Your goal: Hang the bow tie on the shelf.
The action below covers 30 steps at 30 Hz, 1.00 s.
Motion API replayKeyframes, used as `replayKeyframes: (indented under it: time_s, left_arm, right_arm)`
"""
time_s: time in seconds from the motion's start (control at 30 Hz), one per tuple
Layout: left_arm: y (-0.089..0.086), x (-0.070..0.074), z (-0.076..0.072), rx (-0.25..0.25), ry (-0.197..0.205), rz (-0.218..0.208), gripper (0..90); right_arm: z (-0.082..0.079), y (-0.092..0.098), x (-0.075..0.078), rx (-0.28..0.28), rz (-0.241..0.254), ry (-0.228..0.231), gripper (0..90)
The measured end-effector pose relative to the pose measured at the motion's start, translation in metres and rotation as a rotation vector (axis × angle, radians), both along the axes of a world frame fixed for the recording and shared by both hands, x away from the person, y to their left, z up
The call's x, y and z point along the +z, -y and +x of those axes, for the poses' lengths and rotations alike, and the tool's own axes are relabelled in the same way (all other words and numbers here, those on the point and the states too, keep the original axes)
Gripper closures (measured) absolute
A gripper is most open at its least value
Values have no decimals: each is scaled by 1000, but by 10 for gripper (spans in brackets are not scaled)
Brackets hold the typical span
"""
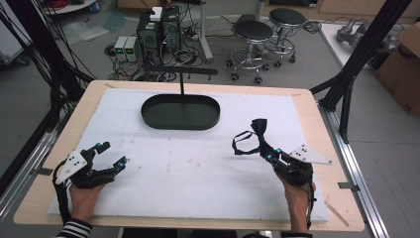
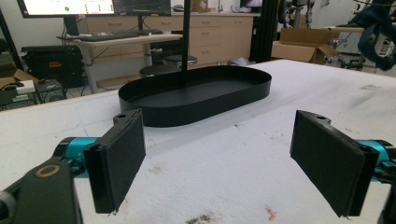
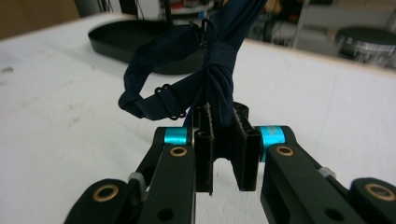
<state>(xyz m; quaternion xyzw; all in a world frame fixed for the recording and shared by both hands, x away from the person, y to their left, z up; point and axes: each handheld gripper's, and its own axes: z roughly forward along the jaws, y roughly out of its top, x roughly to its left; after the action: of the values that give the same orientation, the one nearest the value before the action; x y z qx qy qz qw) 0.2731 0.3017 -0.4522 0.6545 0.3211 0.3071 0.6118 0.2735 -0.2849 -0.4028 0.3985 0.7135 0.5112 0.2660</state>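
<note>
White foam sheet (image 1: 198, 168) over a wooden table, lab clutter of stools and PC towers behind at the top of the frame. My right gripper (image 1: 262, 148) is clamped on a dark navy bow tie (image 1: 251, 135), held off the sheet at right of centre in the high view; in the right gripper view the knot (image 3: 219, 56) sits just above the jaws and the strap loop with its black slider (image 3: 167, 100) droops to the left. My left gripper (image 1: 113, 154) is at lower left, jaws spread wide, nothing in them. I read this as the carry step: tie picked, not yet placed. Next move likely calls for swinging it up and left over the black oval tray (image 1: 181, 112) and releasing clear of the post (image 1: 182, 84) standing in it. Hard to tell: how much fabric is pinched between the pads, and where the strap ends; the post's top is cut off in the left gripper view.
</note>
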Motion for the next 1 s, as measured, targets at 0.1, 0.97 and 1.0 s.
replayKeyframes:
  time_s: [0.1, 0.97, 1.0]
  left_arm:
    - [0, 0, 0, -1, 1, 3, 184]
    - [0, 0, 0, -4, 1, 2, 184]
    - [0, 0, 0, -4, 1, 2, 184]
  right_arm:
    - [2, -4, 4, 5, 26, 42, 809]
    - [47, -62, 50, 63, 90, 94, 809]
    - [50, -65, 52, 63, 85, 96, 809]
